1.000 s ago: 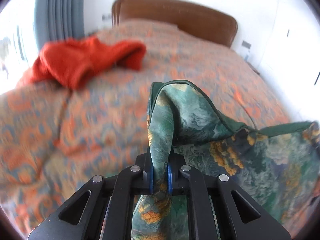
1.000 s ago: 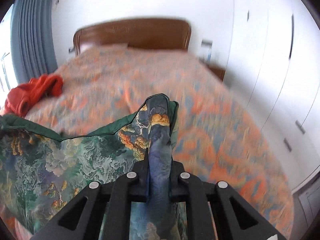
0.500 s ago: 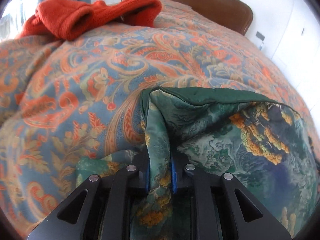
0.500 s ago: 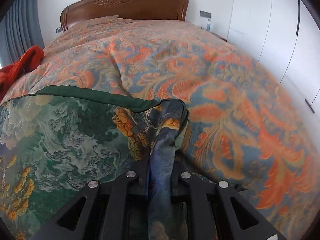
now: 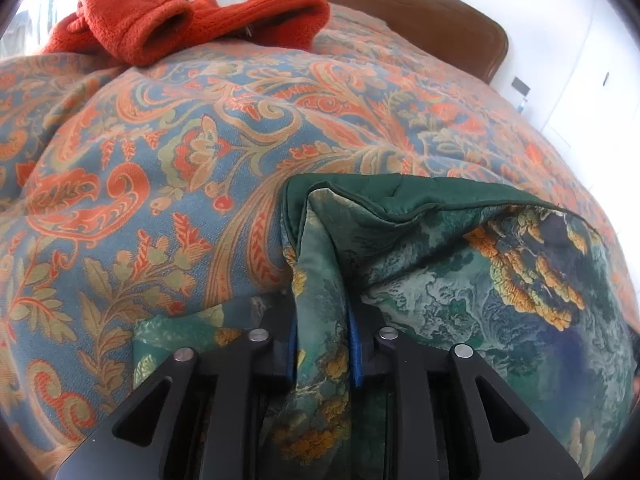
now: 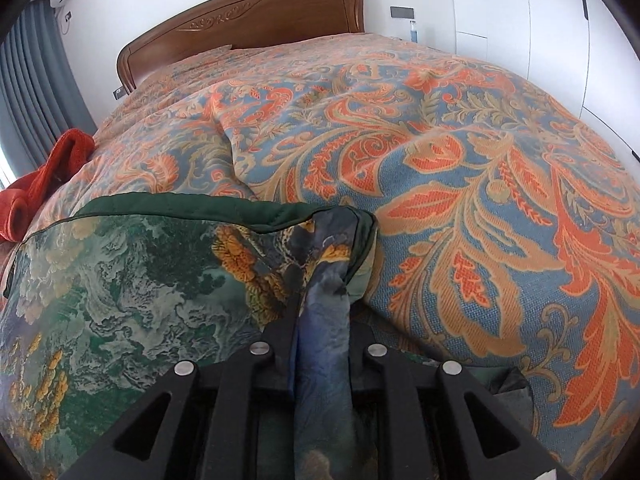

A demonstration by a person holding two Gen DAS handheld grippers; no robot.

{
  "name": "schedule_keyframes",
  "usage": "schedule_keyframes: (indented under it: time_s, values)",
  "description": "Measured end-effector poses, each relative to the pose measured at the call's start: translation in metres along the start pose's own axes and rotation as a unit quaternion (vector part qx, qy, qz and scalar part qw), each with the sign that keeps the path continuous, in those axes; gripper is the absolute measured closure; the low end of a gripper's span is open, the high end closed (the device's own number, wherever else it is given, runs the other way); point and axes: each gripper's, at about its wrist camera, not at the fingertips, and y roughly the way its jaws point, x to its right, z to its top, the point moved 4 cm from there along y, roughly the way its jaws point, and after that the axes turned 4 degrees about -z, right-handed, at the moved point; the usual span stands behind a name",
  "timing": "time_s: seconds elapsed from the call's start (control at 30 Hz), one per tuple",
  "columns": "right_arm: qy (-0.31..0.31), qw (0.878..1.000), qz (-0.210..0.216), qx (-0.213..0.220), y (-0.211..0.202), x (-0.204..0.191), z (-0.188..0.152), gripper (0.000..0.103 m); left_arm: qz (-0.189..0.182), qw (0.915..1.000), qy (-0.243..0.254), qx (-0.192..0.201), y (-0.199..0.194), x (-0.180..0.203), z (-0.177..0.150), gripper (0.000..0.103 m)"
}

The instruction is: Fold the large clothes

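Both cams sit low, just behind their own gripper, looking fwd along the fingers toward the brown wooden headboard point(image 5: 384, 4) point(image 6: 248, 20). Left gripper point(image 5: 322, 320) cam is very near the orange-and-blue paisley bedspread point(image 5: 160, 168), angled slightly right. Right gripper point(image 6: 322, 316) cam faces straight up the bed. Shared: bedspread point(image 6: 460, 168), green patterned garment point(image 5: 460, 272) point(image 6: 132, 292) between grippers, red fleece garment point(image 5: 168, 28) point(image 6: 44, 184) far left.
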Motion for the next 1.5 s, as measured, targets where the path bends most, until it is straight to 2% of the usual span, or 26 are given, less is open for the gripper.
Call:
schedule_keyframes:
  time_s: [0.1, 0.17, 0.2, 0.23, 0.27, 0.3, 0.33, 0.47, 0.57, 0.63, 0.73, 0.83, 0.9, 0.97, 1.07, 1.17, 1.27, 1.33, 1.4, 1.5]
  values:
    - [0.006, 1.000, 0.005, 0.004, -0.006, 0.004, -0.001, 0.085, 0.021, 0.9998, -0.003, 0.000, -0.008, -0.003, 0.002, 0.056]
    - [0.023, 1.000, 0.019, 0.000, -0.010, 0.010, 0.000, 0.082, 0.045, 0.9989, -0.008, -0.009, -0.018, -0.006, 0.008, 0.028]
    - [0.035, 0.999, 0.031, -0.007, -0.011, 0.014, 0.002, 0.080, 0.052, 0.9985, -0.010, -0.010, -0.026, -0.008, 0.013, 0.023]
    - [0.048, 0.998, 0.042, -0.017, -0.013, 0.019, 0.006, 0.073, 0.053, 0.9985, -0.011, -0.009, -0.033, -0.010, 0.015, 0.017]
    - [0.059, 0.997, 0.046, -0.023, -0.016, 0.024, 0.009, 0.066, 0.053, 0.9985, -0.012, -0.005, -0.044, -0.011, 0.017, 0.016]
    - [0.072, 0.996, 0.044, -0.025, -0.022, 0.029, 0.013, 0.054, 0.052, 0.9986, -0.011, 0.001, -0.055, -0.011, 0.018, 0.016]
    - [0.088, 0.995, 0.037, -0.018, -0.035, 0.036, 0.019, 0.048, 0.049, 0.9987, -0.006, 0.006, -0.068, -0.010, 0.017, 0.015]
    - [0.094, 0.994, 0.035, 0.040, -0.096, 0.044, 0.030, 0.047, 0.044, 0.9981, 0.032, 0.031, -0.114, 0.009, 0.004, 0.011]
    - [0.026, 0.997, 0.042, 0.064, -0.141, 0.022, 0.018, 0.046, 0.023, 0.9967, 0.066, 0.040, -0.135, 0.040, -0.015, 0.008]
    - [-0.033, 0.996, 0.059, 0.061, -0.163, -0.002, -0.007, 0.046, 0.010, 0.9940, 0.102, 0.038, -0.139, 0.065, -0.030, 0.004]
    - [-0.087, 0.993, 0.065, 0.042, -0.175, -0.022, -0.049, 0.046, 0.021, 0.9898, 0.139, 0.026, -0.131, 0.081, -0.049, 0.004]
    - [-0.114, 0.992, 0.036, 0.032, -0.171, -0.017, -0.081, 0.046, 0.044, 0.9916, 0.121, -0.007, -0.119, 0.071, -0.063, 0.005]
    - [-0.107, 0.993, 0.001, 0.042, -0.175, -0.001, -0.090, 0.046, 0.026, 0.9939, 0.108, -0.001, -0.132, 0.073, -0.065, 0.005]
    - [-0.075, 0.995, -0.025, 0.054, -0.187, 0.018, -0.090, 0.046, 0.005, 0.9914, 0.131, 0.010, -0.146, 0.092, -0.065, 0.005]
    - [-0.039, 0.996, 0.000, 0.075, -0.208, 0.031, -0.098, 0.046, -0.024, 0.9808, 0.193, 0.018, -0.158, 0.138, -0.070, 0.004]
    - [-0.038, 0.995, 0.018, 0.093, -0.220, 0.027, -0.115, 0.046, -0.055, 0.9681, 0.244, -0.020, -0.141, 0.186, -0.080, 0.003]
    - [-0.031, 0.993, 0.035, 0.110, -0.228, 0.023, -0.132, 0.046, -0.031, 0.9617, 0.267, -0.052, -0.102, 0.206, -0.081, 0.002]
    - [-0.017, 0.992, 0.040, 0.115, -0.231, 0.026, -0.141, 0.046, -0.025, 0.9655, 0.252, -0.062, -0.080, 0.209, -0.072, 0.002]
    - [0.004, 0.992, 0.053, 0.112, -0.233, 0.029, -0.153, 0.046, -0.022, 0.9711, 0.228, -0.068, -0.063, 0.214, -0.052, 0.002]
    - [0.018, 0.992, 0.063, 0.107, -0.232, 0.033, -0.173, 0.046, -0.001, 0.9751, 0.209, -0.073, -0.037, 0.223, -0.014, 0.002]
